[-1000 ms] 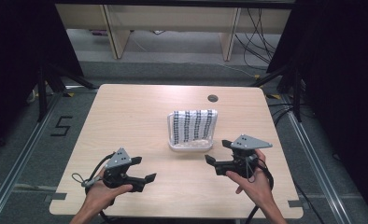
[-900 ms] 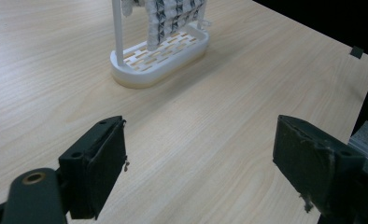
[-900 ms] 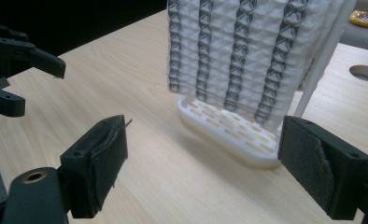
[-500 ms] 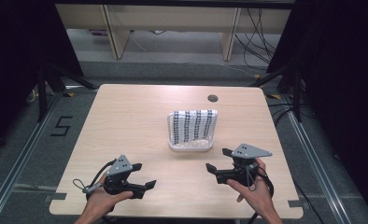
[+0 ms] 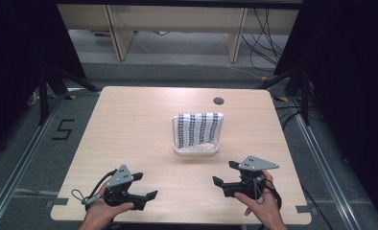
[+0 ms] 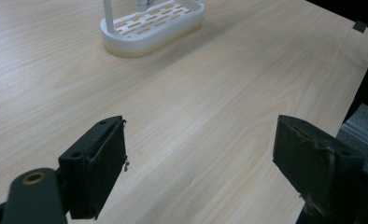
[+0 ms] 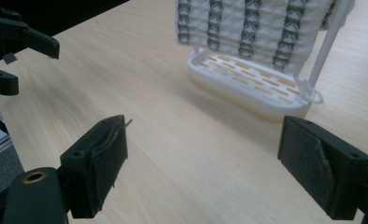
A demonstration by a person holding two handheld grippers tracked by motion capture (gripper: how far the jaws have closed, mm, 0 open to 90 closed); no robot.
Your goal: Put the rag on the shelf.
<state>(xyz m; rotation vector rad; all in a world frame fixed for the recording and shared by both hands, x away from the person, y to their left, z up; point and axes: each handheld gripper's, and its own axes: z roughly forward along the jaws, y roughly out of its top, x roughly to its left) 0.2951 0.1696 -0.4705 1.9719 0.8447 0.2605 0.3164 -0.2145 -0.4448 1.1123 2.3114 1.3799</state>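
The left gripper (image 5: 141, 187) sits low at the near left of the table (image 5: 129, 124), its jaws spread wide with bare wood between them and nothing held. The right gripper (image 5: 225, 176) sits at the near right, jaws likewise wide apart and empty. Both point inward and slightly away from the person, toward the middle of the table. Out from them, past the table's centre and a little right of it, stands a white slotted rack (image 5: 196, 148) with a patterned cloth (image 5: 198, 128) draped over its upright frame. The cloth is white with dark vertical bands and hangs as a broad sheet facing the near edge. The rack's long axis runs left to right across the table, so its long side faces the person. From the right gripper it lies ahead and a little to the left, fairly near; in the right gripper view the rack (image 7: 247, 84) and cloth (image 7: 252, 28) show between and beyond the jaws. From the left gripper it lies farther off, ahead and well to the right. The right hand (image 5: 259, 203) looks the better placed for a first reach, likely toward the cloth's near right edge.
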